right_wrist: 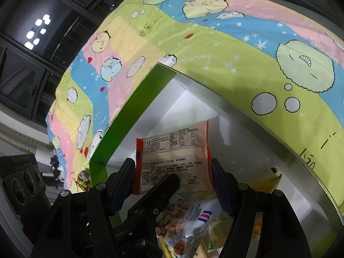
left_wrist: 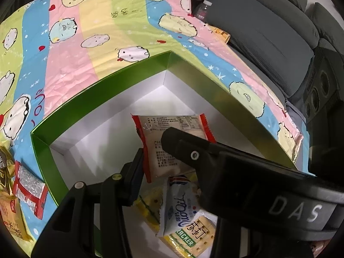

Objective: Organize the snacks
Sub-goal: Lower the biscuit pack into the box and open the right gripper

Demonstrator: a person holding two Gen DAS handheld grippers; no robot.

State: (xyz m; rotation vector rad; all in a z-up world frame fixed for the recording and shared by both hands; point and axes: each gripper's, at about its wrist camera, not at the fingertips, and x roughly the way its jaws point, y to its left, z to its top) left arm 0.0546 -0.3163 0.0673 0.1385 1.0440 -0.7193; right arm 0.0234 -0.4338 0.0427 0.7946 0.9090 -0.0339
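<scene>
Starting from the widest thing: striped cartoon blanket (left_wrist: 86,43), spread flat, and on it the green box (left_wrist: 96,99), open-topped, white-walled, mostly bare toward the far corner. Holds a yellow cracker packet (left_wrist: 189,236) on the floor at the near end, with a white-and-blue pouch (left_wrist: 178,206) lying across it. Outside the box, off its left wall, more loose packets (left_wrist: 28,189) waiting on the blanket. Above the box interior, clamped in the right gripper (right_wrist: 173,172), the red-edged packet (right_wrist: 174,150), printed back facing the camera, one finger pressing each long side. Probably very light, crinkly and slick, with brittle contents, so best pinched gently across the flat middle or by the crimped red seals, never squeezed hard. Near its lower left edge, the left gripper (left_wrist: 152,150), one finger just beside the film; impossible to tell whether spread or closed, since only that finger reads clearly.
</scene>
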